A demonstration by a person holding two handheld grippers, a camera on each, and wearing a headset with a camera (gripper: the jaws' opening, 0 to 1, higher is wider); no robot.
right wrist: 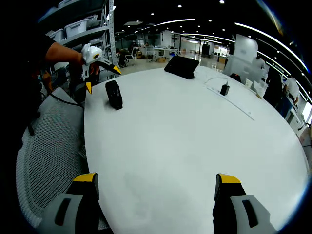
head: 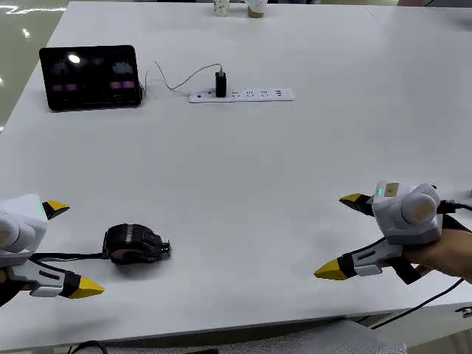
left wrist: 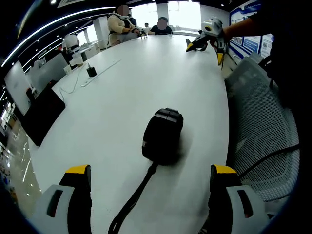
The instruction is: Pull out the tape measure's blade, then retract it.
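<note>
My left gripper (head: 74, 248) sits just behind the tape measure (head: 135, 244), fingers (head: 87, 287) spread empty, to seize its case; right gripper (head: 339, 234), likewise released, faces its blade end.

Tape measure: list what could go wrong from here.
1. The strap runs from the tape measure back between the open jaws of the left gripper. Closing there may catch the strap, not the tape measure.
2. The tape measure lies loose on the smooth table, and the open right gripper is far off. A pull by one gripper alone would likely drag it.
</note>
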